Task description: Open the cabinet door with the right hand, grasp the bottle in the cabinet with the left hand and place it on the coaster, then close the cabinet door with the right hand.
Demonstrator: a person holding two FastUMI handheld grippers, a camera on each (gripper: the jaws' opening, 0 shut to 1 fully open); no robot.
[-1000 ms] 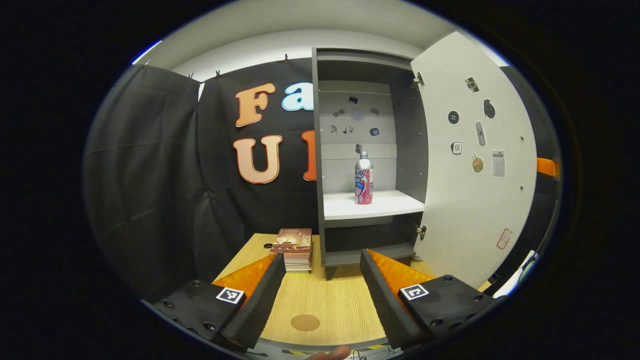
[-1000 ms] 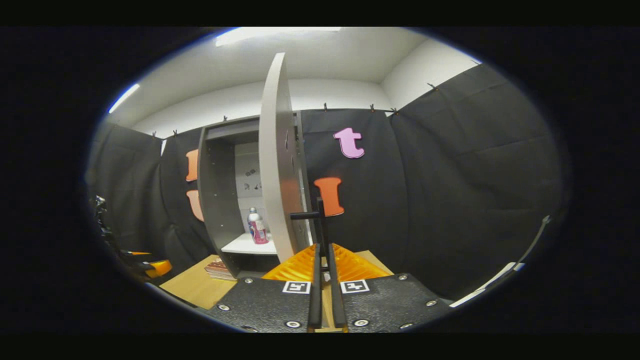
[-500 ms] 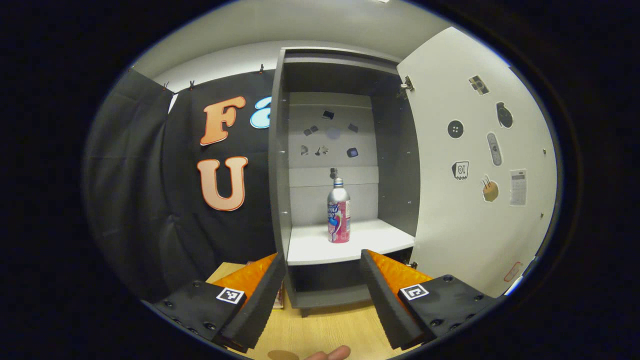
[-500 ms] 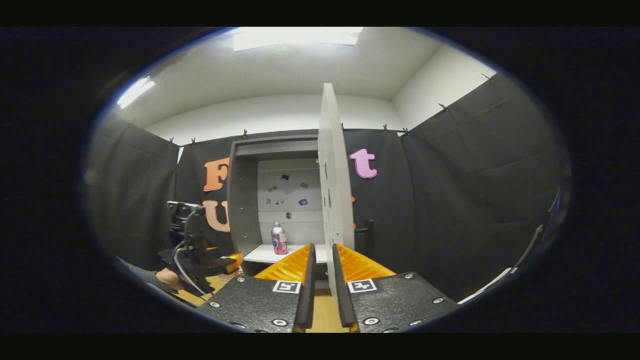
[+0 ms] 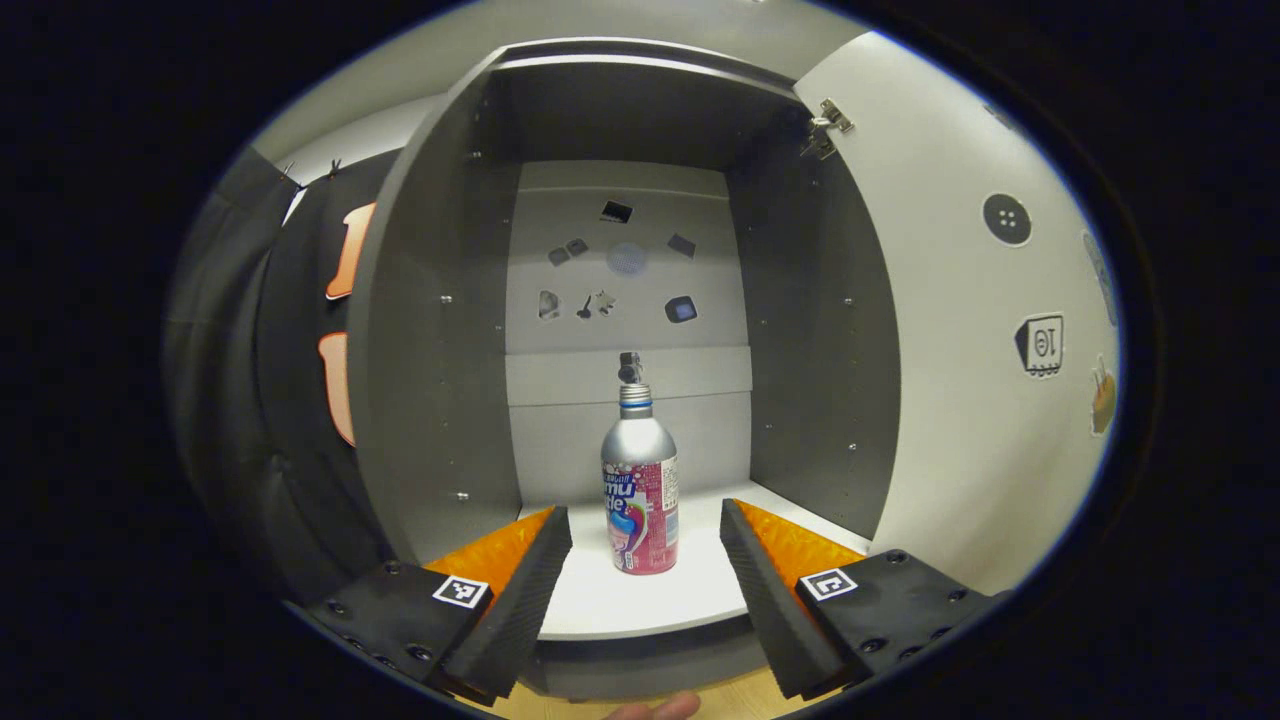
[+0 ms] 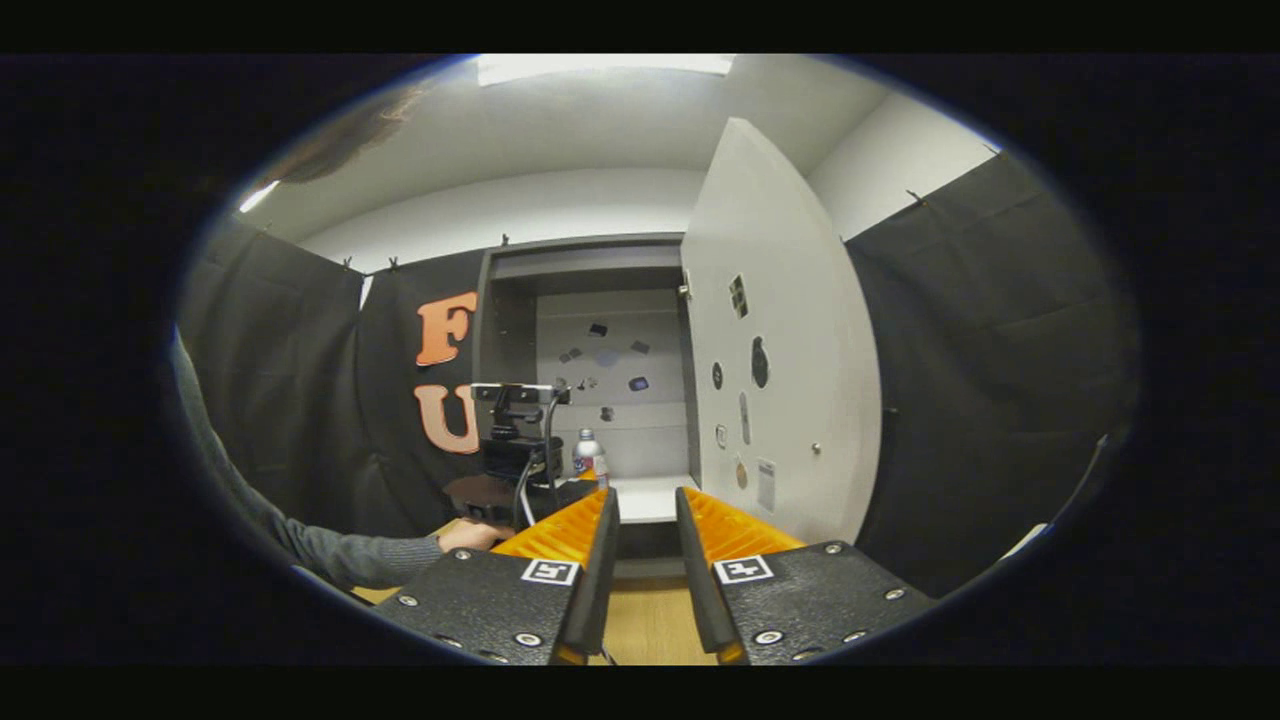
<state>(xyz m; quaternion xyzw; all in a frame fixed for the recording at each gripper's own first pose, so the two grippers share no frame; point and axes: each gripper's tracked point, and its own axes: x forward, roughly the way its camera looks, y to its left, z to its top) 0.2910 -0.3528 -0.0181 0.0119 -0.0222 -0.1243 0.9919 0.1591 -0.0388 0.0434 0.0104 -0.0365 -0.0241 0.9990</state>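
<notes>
I hold two hand-held grippers. My left hand-held gripper is spread wide, its two fingers apart at the mouth of the cabinet, pinching nothing. One bottle stands upright on the cabinet's white shelf, in line with the gap between those fingers and a little beyond their tips, touching neither. The cabinet door stands swung open on my right, with two hinges' worth of edge at the top corner hard to count; I make out one hinge clearly. Several small stickers dot the back panel and the inside of the door.

In the right gripper view, my right hand-held gripper is set back from the cabinet, its two fingers parted by a narrow gap with nothing between them. From there I see the left hand-held gripper in front of the open cabinet, my sleeve behind it, and a strip of wooden surface below.
</notes>
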